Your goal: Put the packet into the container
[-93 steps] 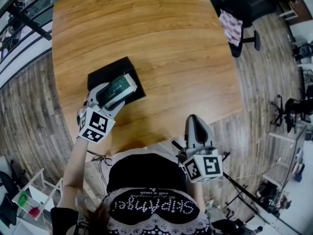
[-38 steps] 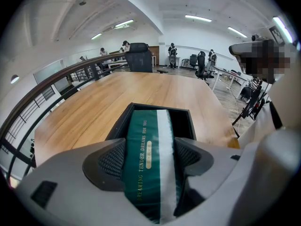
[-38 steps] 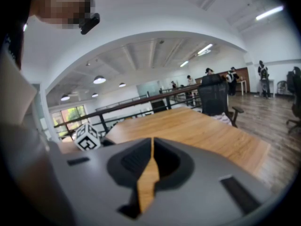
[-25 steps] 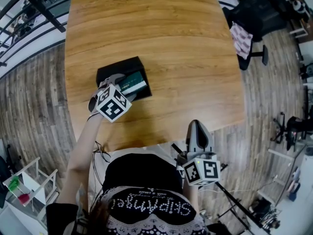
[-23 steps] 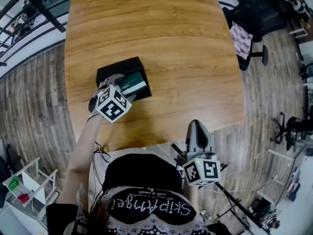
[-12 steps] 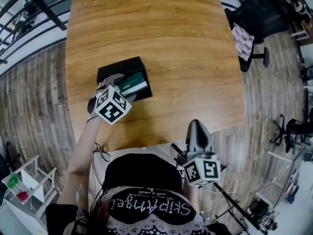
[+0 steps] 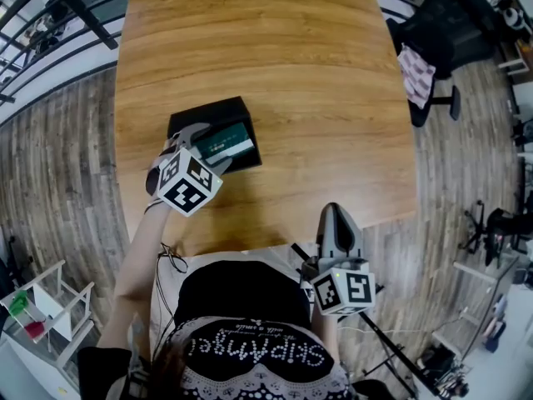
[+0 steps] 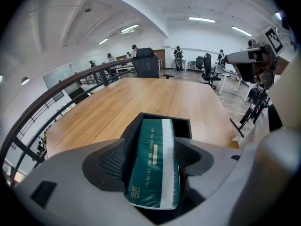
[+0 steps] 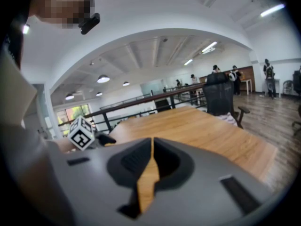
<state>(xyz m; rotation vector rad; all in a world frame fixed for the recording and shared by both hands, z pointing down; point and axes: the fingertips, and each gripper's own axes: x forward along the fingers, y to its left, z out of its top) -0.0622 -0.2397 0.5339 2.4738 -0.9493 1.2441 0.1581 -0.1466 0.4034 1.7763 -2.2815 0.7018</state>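
A dark green packet (image 7: 226, 142) with a white stripe lies slanted in the black open box (image 7: 193, 120) at the table's left side. Its far end is down inside the box and its near end rests toward the box's front wall. My left gripper (image 7: 208, 147) reaches in from the near side, shut on the packet. In the left gripper view the packet (image 8: 153, 166) fills the gap between the pads of the left gripper (image 8: 151, 160), with the box rim (image 8: 164, 116) just beyond. My right gripper (image 7: 336, 216) hangs off the table's near edge, shut and empty (image 9: 151, 147).
The wooden table (image 7: 291, 73) stretches far and right of the box. A black office chair (image 7: 433, 32) with a patterned cloth (image 7: 416, 73) stands off the table's far right corner. A railing (image 8: 56, 98) runs along the left side.
The packet went from above the box down into it. Over the last second my left gripper has drawn slightly back toward me. The right gripper has stayed put.
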